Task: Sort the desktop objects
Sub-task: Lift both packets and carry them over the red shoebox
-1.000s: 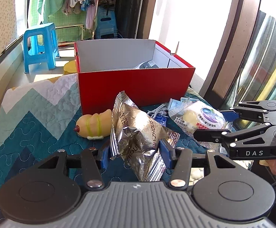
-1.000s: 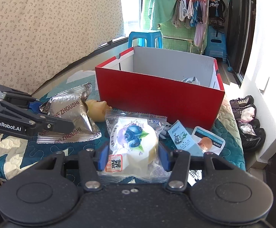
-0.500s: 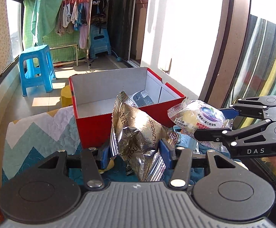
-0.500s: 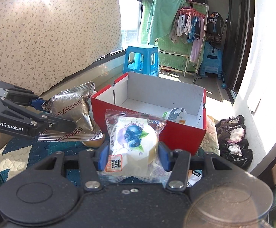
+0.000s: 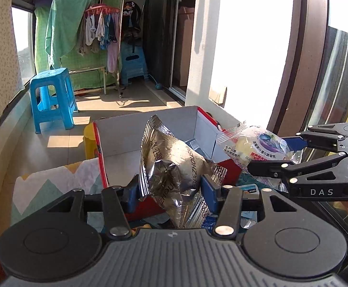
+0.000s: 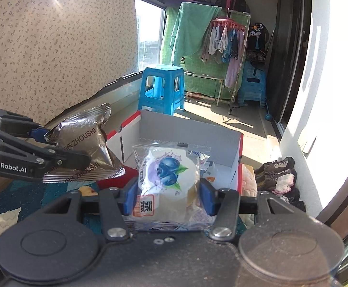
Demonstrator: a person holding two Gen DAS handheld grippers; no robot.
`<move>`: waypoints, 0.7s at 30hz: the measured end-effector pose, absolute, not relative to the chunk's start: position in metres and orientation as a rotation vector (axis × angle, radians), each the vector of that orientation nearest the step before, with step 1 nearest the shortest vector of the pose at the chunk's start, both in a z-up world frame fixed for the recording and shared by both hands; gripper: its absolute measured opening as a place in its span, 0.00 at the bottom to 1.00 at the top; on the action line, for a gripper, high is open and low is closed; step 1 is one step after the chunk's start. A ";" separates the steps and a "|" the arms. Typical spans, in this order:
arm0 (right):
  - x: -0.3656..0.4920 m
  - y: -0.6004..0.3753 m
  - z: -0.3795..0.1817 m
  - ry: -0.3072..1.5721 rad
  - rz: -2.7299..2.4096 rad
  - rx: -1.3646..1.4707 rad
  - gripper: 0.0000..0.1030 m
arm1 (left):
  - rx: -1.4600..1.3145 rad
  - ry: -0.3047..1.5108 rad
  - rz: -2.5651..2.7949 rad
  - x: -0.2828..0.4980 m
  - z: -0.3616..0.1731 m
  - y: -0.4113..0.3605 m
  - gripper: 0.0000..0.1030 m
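A crinkled silver snack bag [image 5: 174, 172] is pinched between the blue pads of my left gripper [image 5: 169, 191], raised just in front of the red cardboard box [image 5: 102, 157]. My right gripper [image 6: 168, 195] is shut on a clear-wrapped blueberry cake [image 6: 166, 174], also held up before the red box [image 6: 239, 165]. Each gripper shows in the other's view: the right gripper [image 5: 267, 157] with its cake [image 5: 257, 146] at the right, the left gripper [image 6: 61, 143] with the silver bag [image 6: 85, 138] at the left. A few items lie inside the box.
The box stands on a teal zigzag quilt [image 5: 44, 186] with small packets [image 5: 248, 189] lying near it. Beyond the bed are a blue stool [image 5: 51, 95], a drying rack with clothes [image 5: 102, 31] and, at the right, shoes [image 6: 276, 174] on the floor.
Both grippers have risen with their packets and tipped so that the box's inside now shows below them. The yellow toy on the quilt has dropped almost out of view.
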State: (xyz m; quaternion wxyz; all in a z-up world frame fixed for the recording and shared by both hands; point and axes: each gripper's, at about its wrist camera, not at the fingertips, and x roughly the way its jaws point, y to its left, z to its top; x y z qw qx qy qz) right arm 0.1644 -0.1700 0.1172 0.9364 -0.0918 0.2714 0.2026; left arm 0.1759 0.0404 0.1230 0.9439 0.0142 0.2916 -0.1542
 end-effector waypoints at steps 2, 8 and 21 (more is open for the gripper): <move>0.173 -0.170 0.118 0.551 0.403 -0.175 0.50 | 0.026 0.586 -0.289 0.186 0.125 0.042 0.50; 0.200 -0.169 0.117 0.545 0.370 -0.168 0.50 | 0.040 0.573 -0.238 0.221 0.131 0.041 0.50; 0.253 -0.162 0.091 0.608 0.322 -0.145 0.51 | 0.102 0.599 -0.199 0.286 0.111 0.018 0.50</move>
